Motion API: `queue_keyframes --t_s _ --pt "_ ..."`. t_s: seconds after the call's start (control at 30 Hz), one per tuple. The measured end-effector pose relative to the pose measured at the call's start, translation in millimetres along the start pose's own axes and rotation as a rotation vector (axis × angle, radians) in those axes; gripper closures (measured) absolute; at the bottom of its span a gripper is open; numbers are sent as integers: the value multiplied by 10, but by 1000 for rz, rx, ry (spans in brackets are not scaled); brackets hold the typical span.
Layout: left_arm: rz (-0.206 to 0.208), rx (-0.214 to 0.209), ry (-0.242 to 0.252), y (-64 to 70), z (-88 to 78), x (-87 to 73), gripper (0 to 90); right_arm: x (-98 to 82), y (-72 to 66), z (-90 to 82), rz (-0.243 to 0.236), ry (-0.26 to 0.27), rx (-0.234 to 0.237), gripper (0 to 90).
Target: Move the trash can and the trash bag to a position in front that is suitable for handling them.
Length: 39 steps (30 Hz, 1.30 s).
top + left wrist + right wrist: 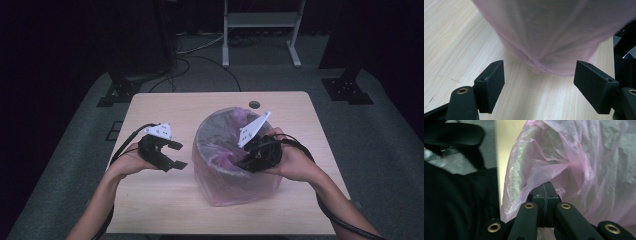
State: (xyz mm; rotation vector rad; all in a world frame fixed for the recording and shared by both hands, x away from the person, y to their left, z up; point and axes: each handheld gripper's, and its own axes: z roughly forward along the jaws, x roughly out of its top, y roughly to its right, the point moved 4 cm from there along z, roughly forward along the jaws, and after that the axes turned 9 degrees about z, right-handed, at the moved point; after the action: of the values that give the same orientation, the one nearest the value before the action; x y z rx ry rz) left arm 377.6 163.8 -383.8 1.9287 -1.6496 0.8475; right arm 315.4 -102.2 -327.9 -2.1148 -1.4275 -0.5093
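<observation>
Bin (235, 187), lined with pink bag (220, 132), stood upright at table (165, 107) centre. Bag rim pinched on near-right side by right gripper (546, 195), jaws clamped. Left gripper (172, 155) held wide, empty, just left of bin, aimed at its wall; rim lies above.

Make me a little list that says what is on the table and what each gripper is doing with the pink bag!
table: light wood
bin: round, standing upright near the table's middle
pink bag: thin plastic lining the bin, folded over its rim
left gripper: open, beside the bin, holding nothing
right gripper: shut on the pink bag at the bin's rim
hands: one holds each gripper
</observation>
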Motion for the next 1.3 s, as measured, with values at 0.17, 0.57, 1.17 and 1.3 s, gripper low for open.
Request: queue_keyframes --t_s 0.17,0.57,1.17,1.3 --pt "2 -2 3 22 -10 -5 226 37 43 -104 1 14 -1 900" --pt "-5 8 9 18 -56 -43 198 421 446 105 11 -96 -117 895" --pt "16 20 31 61 -161 -25 194 815 973 560 34 -160 -193 879" --pt "23 20 29 79 -158 -13 193 780 856 364 26 -102 -189 837"
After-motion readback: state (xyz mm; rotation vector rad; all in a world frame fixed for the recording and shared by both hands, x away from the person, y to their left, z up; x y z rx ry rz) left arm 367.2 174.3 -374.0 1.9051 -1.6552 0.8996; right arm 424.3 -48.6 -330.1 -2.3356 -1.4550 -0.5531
